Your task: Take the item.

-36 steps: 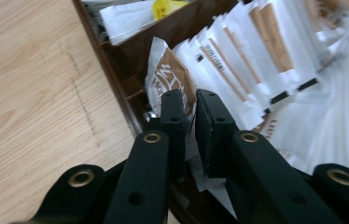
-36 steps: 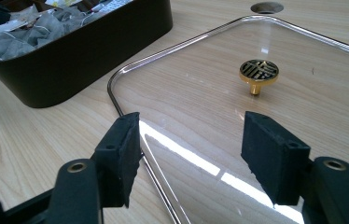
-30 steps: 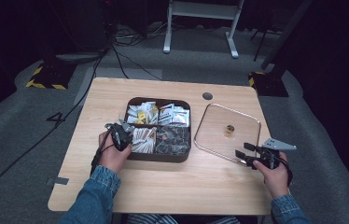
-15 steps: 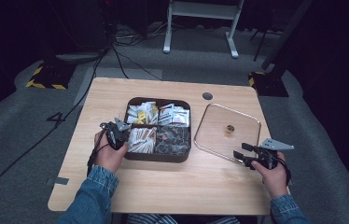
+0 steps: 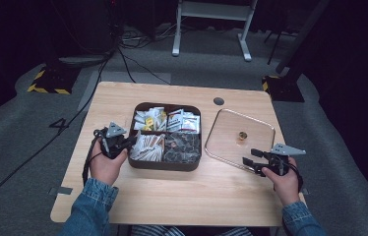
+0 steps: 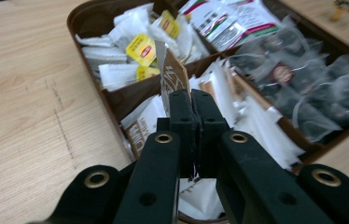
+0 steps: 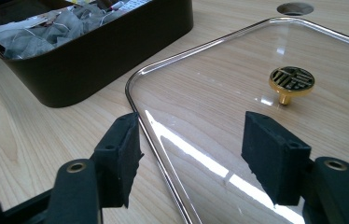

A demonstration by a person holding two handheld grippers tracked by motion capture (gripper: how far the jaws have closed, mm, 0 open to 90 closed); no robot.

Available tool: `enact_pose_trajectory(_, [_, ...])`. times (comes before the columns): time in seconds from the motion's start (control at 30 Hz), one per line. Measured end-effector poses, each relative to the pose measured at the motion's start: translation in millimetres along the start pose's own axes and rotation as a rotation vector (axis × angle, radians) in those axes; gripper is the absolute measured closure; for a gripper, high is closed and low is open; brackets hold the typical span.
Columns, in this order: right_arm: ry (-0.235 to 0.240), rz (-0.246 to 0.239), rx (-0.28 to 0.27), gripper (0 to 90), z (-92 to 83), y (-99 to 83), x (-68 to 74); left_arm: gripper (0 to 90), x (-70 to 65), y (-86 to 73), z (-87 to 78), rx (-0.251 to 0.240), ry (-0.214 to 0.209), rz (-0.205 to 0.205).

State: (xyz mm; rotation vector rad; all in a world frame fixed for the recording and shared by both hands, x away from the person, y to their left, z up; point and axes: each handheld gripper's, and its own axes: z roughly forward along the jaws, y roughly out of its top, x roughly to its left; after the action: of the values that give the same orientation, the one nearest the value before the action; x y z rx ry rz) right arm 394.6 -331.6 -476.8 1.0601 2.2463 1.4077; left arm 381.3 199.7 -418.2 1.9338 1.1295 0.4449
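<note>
While the left gripper [image 6: 192, 100] pinches a brown-and-white paper sachet [image 6: 172, 74], its jaws just closed, the sachet stands on end.
Long axis upright, it sits above the dark brown compartment box's [image 5: 165, 164] near-left section; the right gripper [image 7: 191, 149] is spread over the clear glass lid's [image 7: 256, 60] near-left edge.

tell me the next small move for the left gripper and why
Probably lift straight up a little more: the left gripper is shut on a brown-and-white sachet whose lower end sits among the packets in the brown box, so it needs to come clear first.
</note>
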Motion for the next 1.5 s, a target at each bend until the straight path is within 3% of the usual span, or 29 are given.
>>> enact_pose_trajectory(0.1, [0.006, 0.001, 0.002, 37.8, 2.1, 0.7, 0.4, 88.2, -1.6, 1.1, -7.9, -0.025, -0.056, -0.017])
enact_pose_trajectory(0.27, [0.012, 0.0, 0.004, 37.7, 5.2, 1.3, 0.0, 88.2, -7.2, 3.4, -16.8, -0.05, -0.1, -0.013])
enact_pose_trajectory(0.6, [0.014, 0.004, 0.006, 37.5, 6.3, 0.2, -0.3, 88.2, -30.5, 10.9, -24.8, -0.072, -0.169, 0.036])
enact_pose_trajectory(1.0, [0.014, -0.016, 0.027, 36.7, 8.3, 0.1, 2.4, 88.1, -62.6, 13.2, -23.1, -0.044, -0.266, 0.115])
enact_pose_trajectory(1.2, [0.01, -0.017, 0.025, 36.3, 6.4, 0.2, 1.5, 88.2, -81.1, 9.0, -13.8, -0.003, -0.303, 0.169])
enact_pose_trajectory(1.5, [0.011, -0.021, 0.032, 35.8, 7.5, -0.3, 1.7, 88.1, -107.6, 3.5, -4.4, 0.035, -0.39, 0.217])
